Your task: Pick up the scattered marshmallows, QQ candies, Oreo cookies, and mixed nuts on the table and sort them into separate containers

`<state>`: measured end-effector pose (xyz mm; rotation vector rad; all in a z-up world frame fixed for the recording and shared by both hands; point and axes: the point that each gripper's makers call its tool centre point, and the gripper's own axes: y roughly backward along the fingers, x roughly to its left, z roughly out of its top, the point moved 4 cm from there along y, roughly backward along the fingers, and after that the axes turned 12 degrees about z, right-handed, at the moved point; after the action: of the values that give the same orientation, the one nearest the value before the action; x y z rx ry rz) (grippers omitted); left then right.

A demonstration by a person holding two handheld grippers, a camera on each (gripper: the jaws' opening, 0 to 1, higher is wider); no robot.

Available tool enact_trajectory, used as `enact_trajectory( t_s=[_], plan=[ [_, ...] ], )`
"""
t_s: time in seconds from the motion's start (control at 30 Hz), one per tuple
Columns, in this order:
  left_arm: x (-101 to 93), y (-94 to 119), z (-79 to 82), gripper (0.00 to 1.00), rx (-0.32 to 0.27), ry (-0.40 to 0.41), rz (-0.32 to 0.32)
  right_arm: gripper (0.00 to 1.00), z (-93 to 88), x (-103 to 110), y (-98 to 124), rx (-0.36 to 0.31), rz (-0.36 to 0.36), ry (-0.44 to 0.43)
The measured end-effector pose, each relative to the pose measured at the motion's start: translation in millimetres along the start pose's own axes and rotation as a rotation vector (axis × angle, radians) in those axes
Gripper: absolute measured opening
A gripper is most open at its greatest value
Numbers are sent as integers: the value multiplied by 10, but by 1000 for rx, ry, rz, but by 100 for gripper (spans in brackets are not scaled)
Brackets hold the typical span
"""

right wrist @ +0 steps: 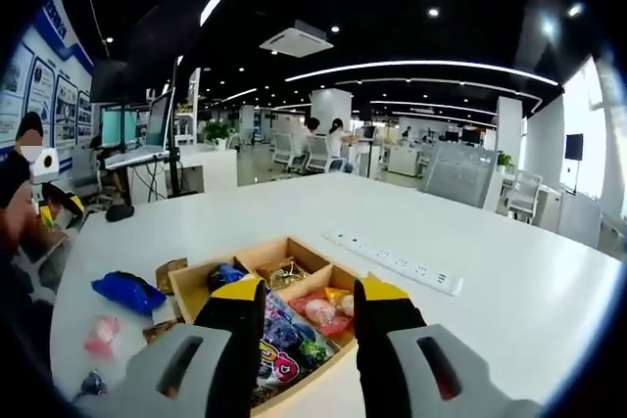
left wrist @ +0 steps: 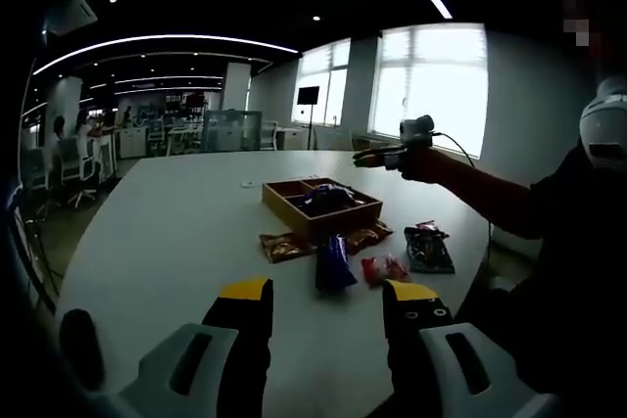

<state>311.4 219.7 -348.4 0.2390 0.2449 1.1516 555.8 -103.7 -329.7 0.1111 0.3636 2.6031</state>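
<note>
Both grippers: fingers wide apart, empty, above table.

I read the setting as an open-plan office. The large white oval tabletop carries a white power strip like a meeting table. Behind it I see rows of desks with monitors, pale office chairs and seated people. Curved ceiling light strips, a ceiling air-conditioning cassette, wall posters and tall bright windows fit that.
</note>
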Motion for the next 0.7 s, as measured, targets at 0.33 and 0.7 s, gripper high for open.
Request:
enact_trajectory(
  t_s=[0.33, 0.7],
  plan=[
    [-34, -53, 28, 50, 2, -4, -11, 32, 81, 9, 177, -33, -5, 28],
    [-52, -76, 44, 50, 3, -6, -14, 32, -16, -66, 294, -37, 1, 30]
  ],
)
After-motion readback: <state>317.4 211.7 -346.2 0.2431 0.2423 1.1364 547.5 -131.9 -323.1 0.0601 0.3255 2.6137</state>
